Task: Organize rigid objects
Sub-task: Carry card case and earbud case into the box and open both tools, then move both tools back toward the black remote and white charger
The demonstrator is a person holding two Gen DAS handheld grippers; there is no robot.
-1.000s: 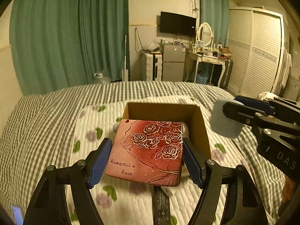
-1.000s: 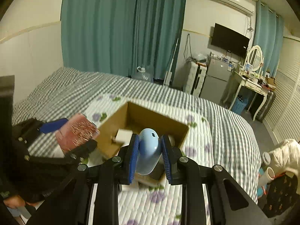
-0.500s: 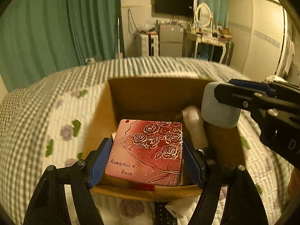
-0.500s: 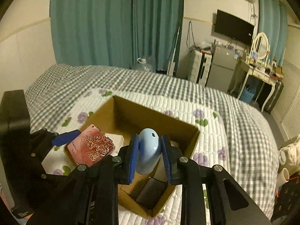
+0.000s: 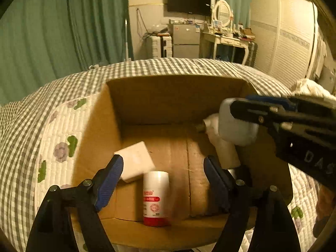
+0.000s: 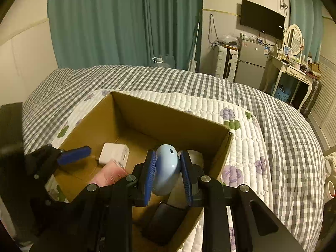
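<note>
Two grippers are hanging over the cardboard box [image 5: 168,98], and the bigger change is happening on my left. The left gripper [image 5: 162,161] has just been opening its jaws; they are now standing wide with nothing between them, where half a second ago they were clamping the pink rose tin [image 6: 109,174]. The right wrist view is showing that tin as a pink blur low inside the box, beside the white block [image 5: 135,161], so I am judging it released and that part of the tidying finished.

My right gripper [image 6: 168,155] is staying shut on the pale blue oval object [image 6: 166,172], holding it above the right-hand end of the box, over a whitish tube [image 5: 224,147] lying inside. I am judging that it is going in next. A red and white bottle [image 5: 155,197] is also lying inside the box, against its near wall.

Under the box, a grey checked bed cover [image 6: 210,79] is spreading wide, with a white floral quilt [image 6: 237,147] lying directly beneath it. Beyond the box, green curtains [image 6: 105,21] are hanging, with a wardrobe [image 5: 294,31], a small fridge [image 6: 251,58] and a wall television [image 6: 261,21].
</note>
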